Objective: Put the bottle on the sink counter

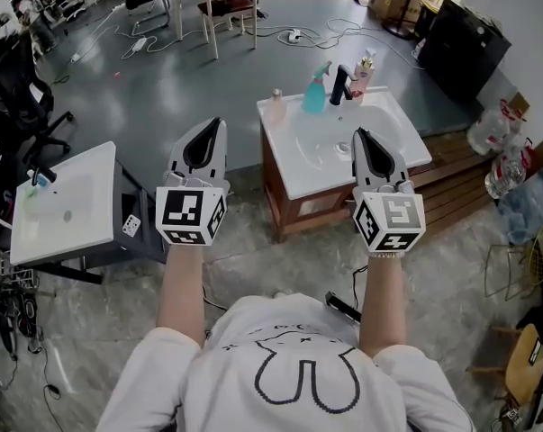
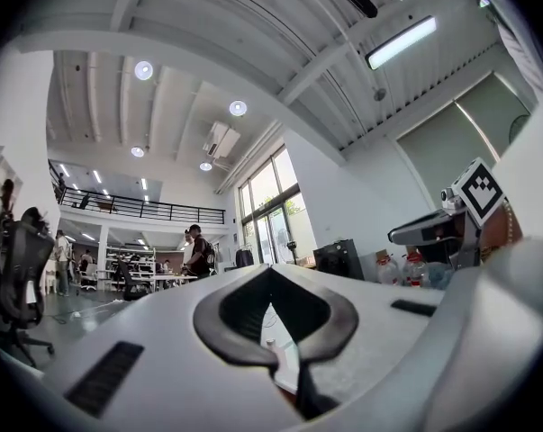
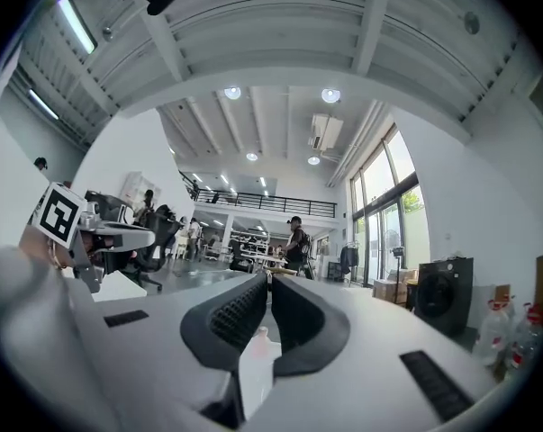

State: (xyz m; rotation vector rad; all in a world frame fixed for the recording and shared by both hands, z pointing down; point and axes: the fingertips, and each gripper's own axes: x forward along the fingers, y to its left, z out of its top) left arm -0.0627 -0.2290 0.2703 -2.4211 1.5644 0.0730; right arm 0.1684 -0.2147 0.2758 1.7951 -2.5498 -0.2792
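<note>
A large open-plan lab or test hall, industrial in build. The bare grey concrete floor (image 1: 163, 88) is strewn with loose cables (image 1: 321, 32). Black office chairs (image 1: 19, 106) crowd the left edge, and a wooden chair (image 1: 230, 7) stands farther back. A white sink unit (image 1: 294, 174) on a wooden cabinet and a second sink unit (image 1: 37, 232) stand freely out on the open floor. Overhead is a high white beamed ceiling with round lights (image 2: 144, 69). A mezzanine railing (image 2: 136, 210), tall windows (image 2: 269, 207) and a person (image 2: 197, 252) by desks fill the far end.

head view steeply down; gripper views level, sharing the far balcony (image 2: 127, 207)
</note>
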